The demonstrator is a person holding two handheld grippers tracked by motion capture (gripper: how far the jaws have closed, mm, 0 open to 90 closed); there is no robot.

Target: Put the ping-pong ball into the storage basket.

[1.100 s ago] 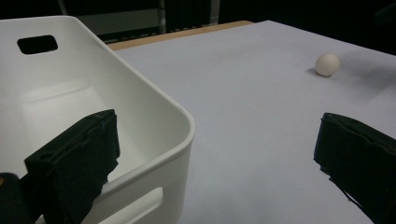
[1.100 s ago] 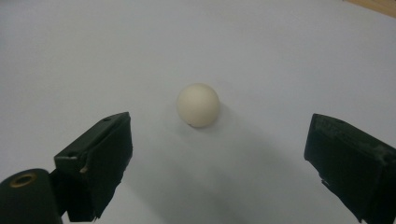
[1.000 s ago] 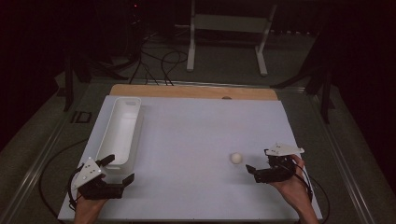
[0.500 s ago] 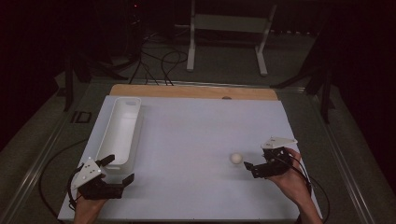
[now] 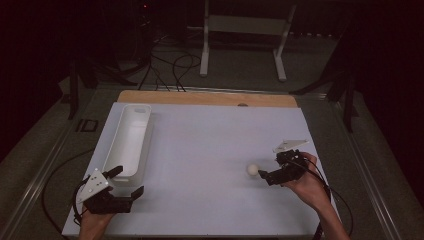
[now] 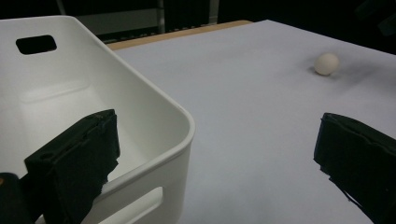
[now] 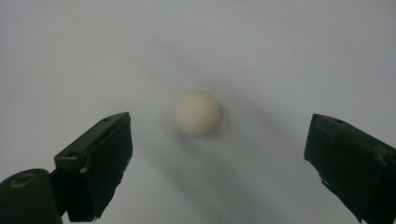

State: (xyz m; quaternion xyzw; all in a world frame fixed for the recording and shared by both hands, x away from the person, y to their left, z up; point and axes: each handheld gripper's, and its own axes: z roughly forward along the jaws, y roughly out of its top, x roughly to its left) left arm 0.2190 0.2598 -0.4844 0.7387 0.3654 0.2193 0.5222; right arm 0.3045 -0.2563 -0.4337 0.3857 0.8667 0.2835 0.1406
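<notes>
On the white table (image 5: pixel 200 165): one ball, two grippers, one bin.
We log the right gripper (image 5: pixel 262 174) as moved nearer the ball (image 5: pixel 252 169) than a second ago, jaws spread wide, nothing held. Ball: small, round, matte cream, no long axis, resting just ahead of those jaws. Left gripper (image 5: pixel 127 182): unmoved, jaws apart, straddling the smooth white plastic bin's (image 5: pixel 131 131) near corner.

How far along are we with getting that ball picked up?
Early. Nothing is moved yet: the ball lies on the white table. In hand: the right gripper is open beside the ball, not touching it. Left: close on it and lift. The left gripper is open at the near end of the bin.
</notes>
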